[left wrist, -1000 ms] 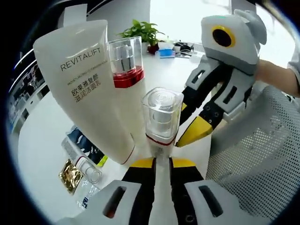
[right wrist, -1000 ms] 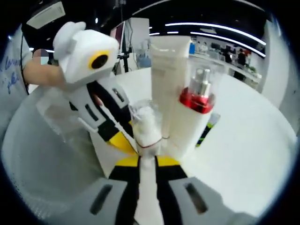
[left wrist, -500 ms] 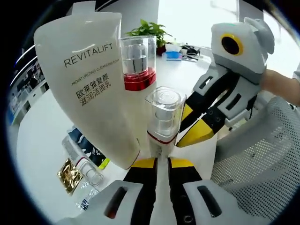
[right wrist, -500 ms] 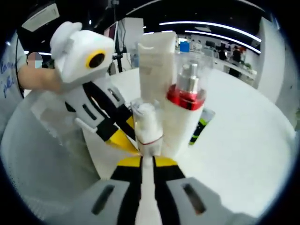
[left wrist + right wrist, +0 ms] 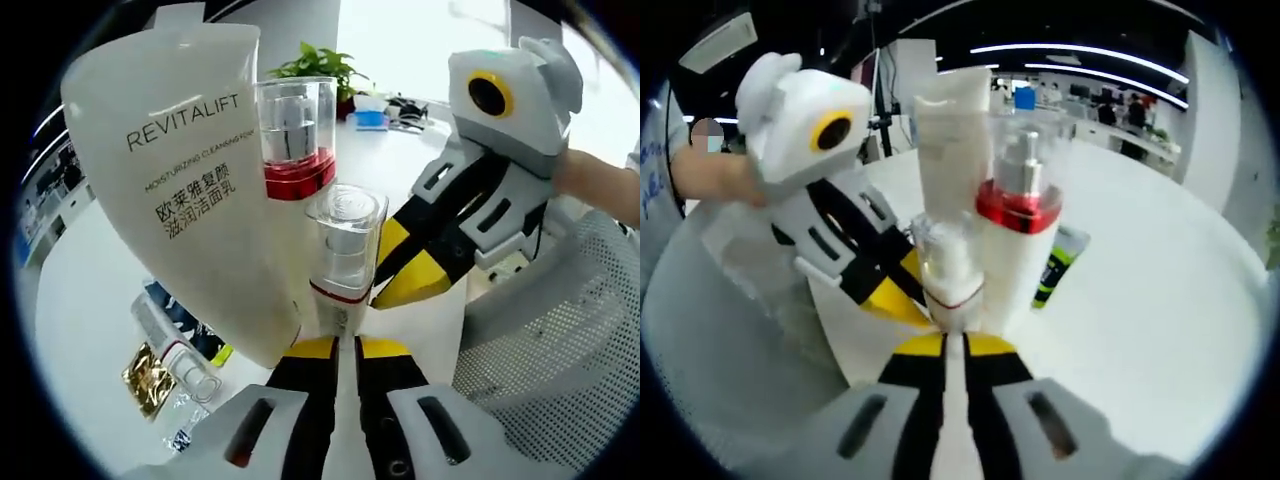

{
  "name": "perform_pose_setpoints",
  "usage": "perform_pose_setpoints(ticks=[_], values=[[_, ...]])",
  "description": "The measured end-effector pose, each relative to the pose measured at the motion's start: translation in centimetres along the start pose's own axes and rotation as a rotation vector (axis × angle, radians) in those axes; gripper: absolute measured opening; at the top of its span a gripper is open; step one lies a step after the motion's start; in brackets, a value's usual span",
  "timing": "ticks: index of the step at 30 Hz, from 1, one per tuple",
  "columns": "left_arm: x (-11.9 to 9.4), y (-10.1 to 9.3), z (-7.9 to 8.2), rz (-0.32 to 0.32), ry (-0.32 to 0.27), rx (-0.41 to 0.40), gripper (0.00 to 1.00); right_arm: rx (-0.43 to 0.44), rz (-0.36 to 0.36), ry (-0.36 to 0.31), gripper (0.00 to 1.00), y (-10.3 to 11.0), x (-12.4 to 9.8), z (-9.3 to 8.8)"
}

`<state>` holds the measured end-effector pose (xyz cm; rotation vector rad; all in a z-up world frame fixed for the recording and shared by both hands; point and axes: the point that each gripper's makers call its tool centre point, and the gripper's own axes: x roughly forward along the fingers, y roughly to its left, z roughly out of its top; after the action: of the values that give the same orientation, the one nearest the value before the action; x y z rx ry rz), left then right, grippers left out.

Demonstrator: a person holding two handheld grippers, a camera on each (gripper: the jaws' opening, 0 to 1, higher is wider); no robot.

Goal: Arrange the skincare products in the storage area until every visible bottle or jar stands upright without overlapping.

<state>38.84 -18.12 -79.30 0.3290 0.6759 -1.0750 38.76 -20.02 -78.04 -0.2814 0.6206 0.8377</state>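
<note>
The small pump bottle [image 5: 341,262] stands upright on the white table [image 5: 90,300], long axis vertical, its clear square cap on top and a thin red ring at the neck. The left gripper [image 5: 343,345] has its yellow-tipped jaws drawn narrow on the bottle's lower body. In the right gripper view the right gripper [image 5: 952,343] is pinched just as tight on the same bottle [image 5: 948,275] from the other side. Each gripper also appears in the other's view: the right one [image 5: 412,262] coming in beside the bottle, the left one [image 5: 892,288] likewise. Just behind stands a white tube [image 5: 190,190], crimped end up, reading "REVITALIFT", a smaller line too fine to read with certainty, and Chinese characters. Beside it is a taller pump bottle [image 5: 293,135] with a red collar [image 5: 1018,207], upright. Small sachets and a sample vial [image 5: 185,357] lie flat on the table. A white mesh basket [image 5: 560,340] sits beside the bottles.
</note>
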Motion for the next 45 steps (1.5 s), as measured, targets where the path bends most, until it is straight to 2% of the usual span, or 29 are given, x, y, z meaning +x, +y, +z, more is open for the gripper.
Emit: perform_pose_setpoints(ticks=[18, 24, 36, 45], values=[[-0.2, 0.1, 0.0, 0.000, -0.007, -0.006, 0.03, 0.014, -0.005, -0.002, 0.07, 0.0, -0.2, 0.1], [-1.2, 0.2, 0.1, 0.006, -0.012, -0.009, 0.03, 0.049, -0.012, -0.020, 0.03, 0.0, -0.9, 0.3], [-4.5, 1.0, 0.1, 0.047, -0.041, -0.031, 0.06, 0.096, -0.054, -0.070, 0.14, -0.2, -3.0, 1.8], [-7.2, 2.3, 0.1, 0.084, -0.064, -0.061, 0.15, 0.129, -0.077, -0.099, 0.28, 0.0, -4.0, 3.0]])
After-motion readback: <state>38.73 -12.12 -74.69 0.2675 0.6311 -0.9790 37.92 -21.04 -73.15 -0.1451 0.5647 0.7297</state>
